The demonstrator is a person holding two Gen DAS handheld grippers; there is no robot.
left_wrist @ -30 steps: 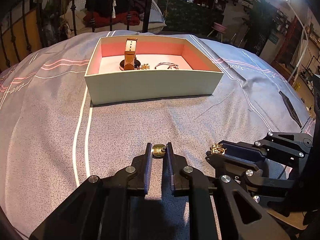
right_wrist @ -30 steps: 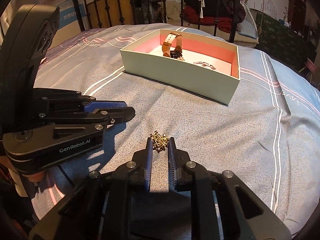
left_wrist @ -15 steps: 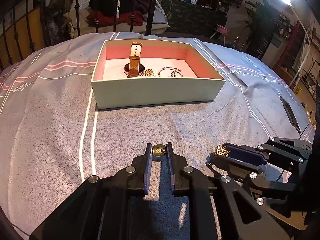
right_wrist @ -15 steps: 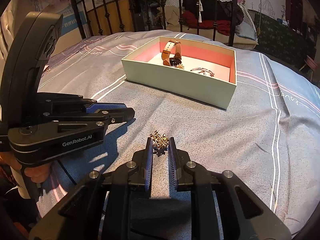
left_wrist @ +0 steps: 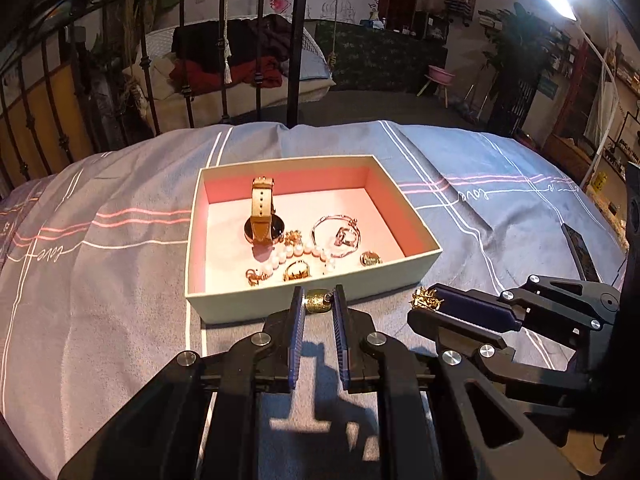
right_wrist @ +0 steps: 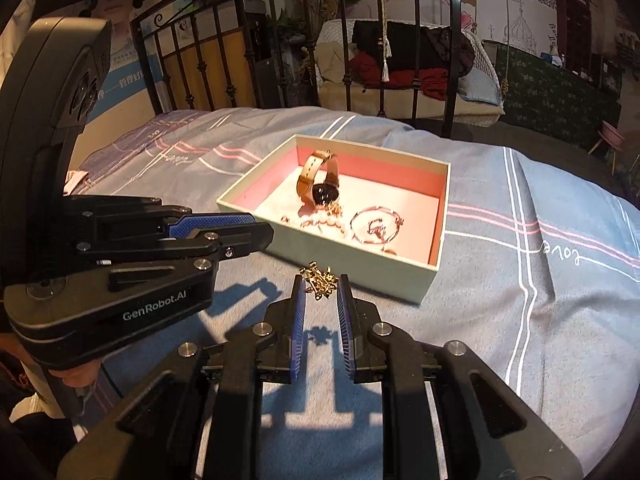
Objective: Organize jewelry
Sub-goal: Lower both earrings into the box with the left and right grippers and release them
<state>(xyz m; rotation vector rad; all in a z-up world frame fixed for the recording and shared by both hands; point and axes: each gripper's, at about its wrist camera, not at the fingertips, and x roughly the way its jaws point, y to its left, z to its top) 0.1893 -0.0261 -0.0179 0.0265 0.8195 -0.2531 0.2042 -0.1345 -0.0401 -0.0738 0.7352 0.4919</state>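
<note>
Gold bead (left_wrist: 318, 300) pinched in left jaws, gold chain cluster (right_wrist: 320, 278) in right jaws, both just before the jewelry box (left_wrist: 312, 304).

**Two wrist cameras, one box ahead**

Each camera looks forward along its own fingers, low over the bed (left_wrist: 120, 320). The left view has the box (left_wrist: 312, 304) close at 12 o'clock; the right view has it (right_wrist: 344, 252) at 1 o'clock. Each sees the other gripper alongside.

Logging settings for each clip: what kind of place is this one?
Probably a bedroom in a home or a staged room: a bed with a striped duvet, a black iron bed frame, and a clothes-piled chair behind.
</note>
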